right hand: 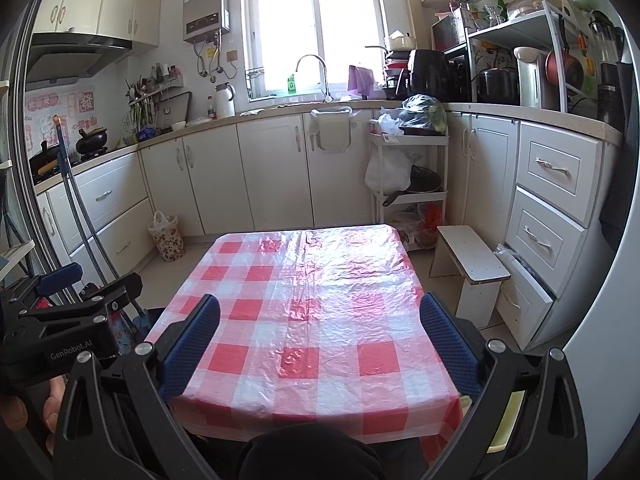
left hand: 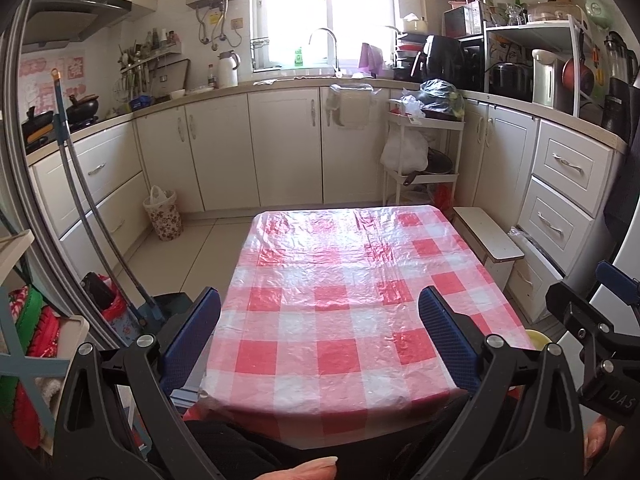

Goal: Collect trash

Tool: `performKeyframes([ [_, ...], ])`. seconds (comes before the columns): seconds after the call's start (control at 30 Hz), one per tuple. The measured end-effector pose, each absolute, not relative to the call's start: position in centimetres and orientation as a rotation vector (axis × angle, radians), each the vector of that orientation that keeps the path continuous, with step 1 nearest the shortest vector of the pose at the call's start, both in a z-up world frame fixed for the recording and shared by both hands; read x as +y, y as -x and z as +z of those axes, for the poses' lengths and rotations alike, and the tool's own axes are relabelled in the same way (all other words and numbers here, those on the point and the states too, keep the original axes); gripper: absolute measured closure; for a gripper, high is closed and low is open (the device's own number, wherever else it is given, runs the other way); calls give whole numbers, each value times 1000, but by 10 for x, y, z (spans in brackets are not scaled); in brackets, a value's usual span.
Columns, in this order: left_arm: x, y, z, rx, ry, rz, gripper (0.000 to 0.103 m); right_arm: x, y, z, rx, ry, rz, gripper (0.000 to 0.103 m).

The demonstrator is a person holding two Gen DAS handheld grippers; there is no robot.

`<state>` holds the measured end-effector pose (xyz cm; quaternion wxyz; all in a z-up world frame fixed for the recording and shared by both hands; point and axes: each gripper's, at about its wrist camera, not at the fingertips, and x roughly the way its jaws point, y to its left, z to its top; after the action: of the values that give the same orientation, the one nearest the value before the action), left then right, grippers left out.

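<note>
While both our grippers, left gripper [left hand: 320,344] and right gripper [right hand: 320,344], hang wide open over the table's [left hand: 340,264] near edge, we see no trash on it; the bin [left hand: 162,216] stands far-left, nearer the left.

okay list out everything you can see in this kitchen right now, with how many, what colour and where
Table: one, red and white checked plastic cover, centre, nothing on top.
Wastebasket: one, floral with white bag liner, floor left by the cabinets.
Stool: one, white, right of the table.
Rolling cart: one, white, by the cabinets beyond the table, holding bags and a pan.
Faucet: one, silver, under the window.
Thermos jug: one, white, counter left of the sink.
Water heater: one, grey, wall left of the window.
Mop handle: one, grey-blue, leaning at left.
Left tool: black with blue pads, open, over the table's near edge.
Right tool: same, open.
</note>
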<state>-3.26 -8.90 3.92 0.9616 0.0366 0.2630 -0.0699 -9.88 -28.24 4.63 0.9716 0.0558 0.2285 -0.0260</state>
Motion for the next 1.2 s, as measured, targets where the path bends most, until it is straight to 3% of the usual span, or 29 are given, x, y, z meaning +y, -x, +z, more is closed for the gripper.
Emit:
performKeyframes([
  [1.2,-63,35,34,531,-19,-140,7,-262,86,47,467,-96,7,7],
])
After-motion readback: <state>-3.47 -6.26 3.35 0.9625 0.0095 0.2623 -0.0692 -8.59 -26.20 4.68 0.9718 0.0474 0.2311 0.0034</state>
